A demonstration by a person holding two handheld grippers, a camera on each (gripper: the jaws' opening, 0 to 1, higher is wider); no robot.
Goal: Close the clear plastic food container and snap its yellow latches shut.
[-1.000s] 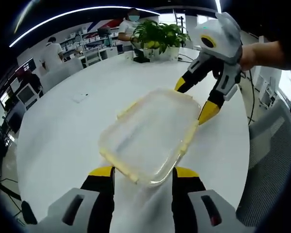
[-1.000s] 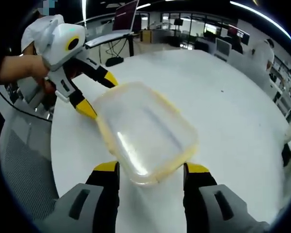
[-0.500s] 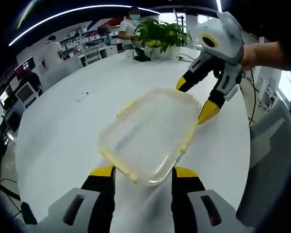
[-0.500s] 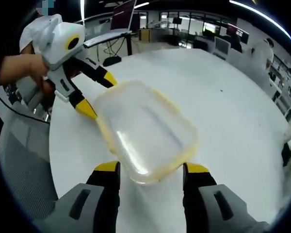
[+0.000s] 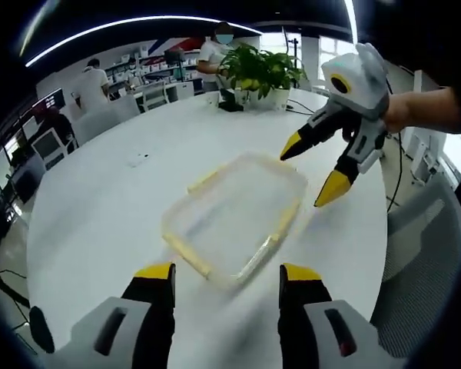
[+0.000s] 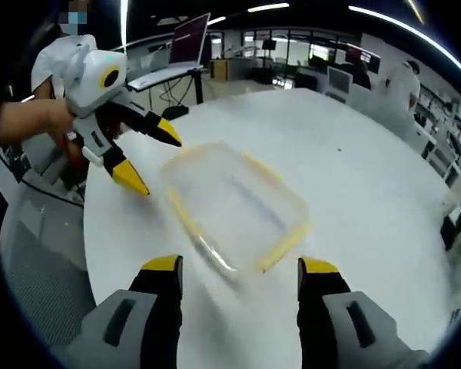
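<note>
One clear plastic food container (image 5: 238,219) lies on one round white table (image 5: 100,207), ahead of both grippers. Four yellow latches (image 6: 280,247) edge the container, one per side, though motion blur makes the count uncertain. Two grippers: left gripper (image 5: 227,273) and right gripper (image 6: 238,265), each with two yellow-tipped jaws spread apart. One potted plant (image 5: 265,73) stands beyond the left gripper. Two people (image 5: 96,77) are visible far beyond the left gripper. One laptop (image 6: 186,48) beyond the right gripper.

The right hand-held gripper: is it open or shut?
Open. The right hand-held gripper has its yellow-tipped jaws spread apart, near the container without touching it.
</note>
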